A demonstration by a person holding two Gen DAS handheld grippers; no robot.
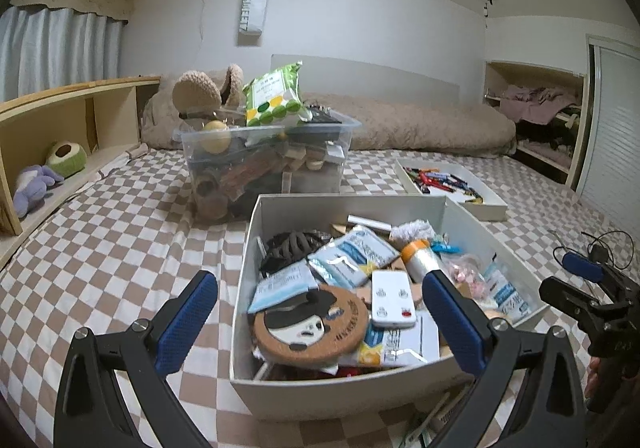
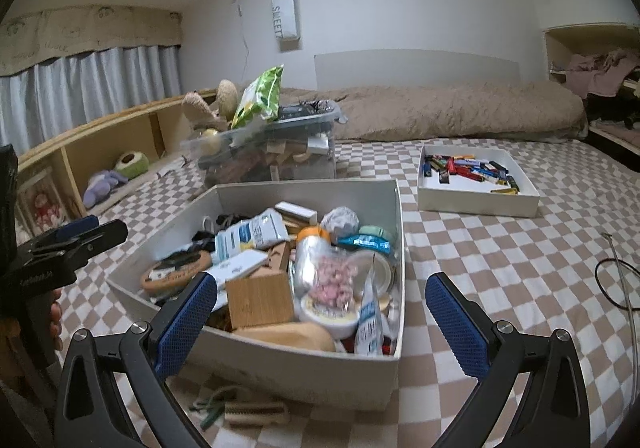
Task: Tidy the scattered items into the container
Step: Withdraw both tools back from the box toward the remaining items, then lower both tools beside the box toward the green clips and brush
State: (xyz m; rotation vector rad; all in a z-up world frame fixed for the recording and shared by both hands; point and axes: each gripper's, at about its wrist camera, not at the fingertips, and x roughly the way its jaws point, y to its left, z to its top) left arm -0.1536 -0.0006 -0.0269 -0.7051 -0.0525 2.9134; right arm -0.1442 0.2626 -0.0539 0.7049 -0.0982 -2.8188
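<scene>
The left claw (image 1: 320,332) stands wide apart and holds nothing, its blue textured pads (image 1: 188,322) spread above the near end of the big white rectangular cardboard box (image 1: 340,388). Between those pads lie a round cork coaster with a cartoon face (image 1: 310,330) and a small white remote control (image 1: 393,300), both inside the box among blue-and-white sachets and a dark hair clip. The box rests on the brown-and-white checkered bedsheet (image 1: 120,260).

The right claw (image 2: 320,328) is likewise wide and empty, poised over the box's near right corner (image 2: 384,372). Just ahead of its left pad, inside the box, sits a light wooden block (image 2: 260,300); beside it, a clear bag of pink sweets (image 2: 334,282). Below that claw, outside the box's near wall on the sheet, lie a small wooden brush (image 2: 256,414) and a green band (image 2: 212,408), not yet in the container.

Beyond the box stands a clear plastic bin (image 2: 272,151) piled with goods, and further right a shallow white tray of coloured bars (image 2: 476,187).
</scene>
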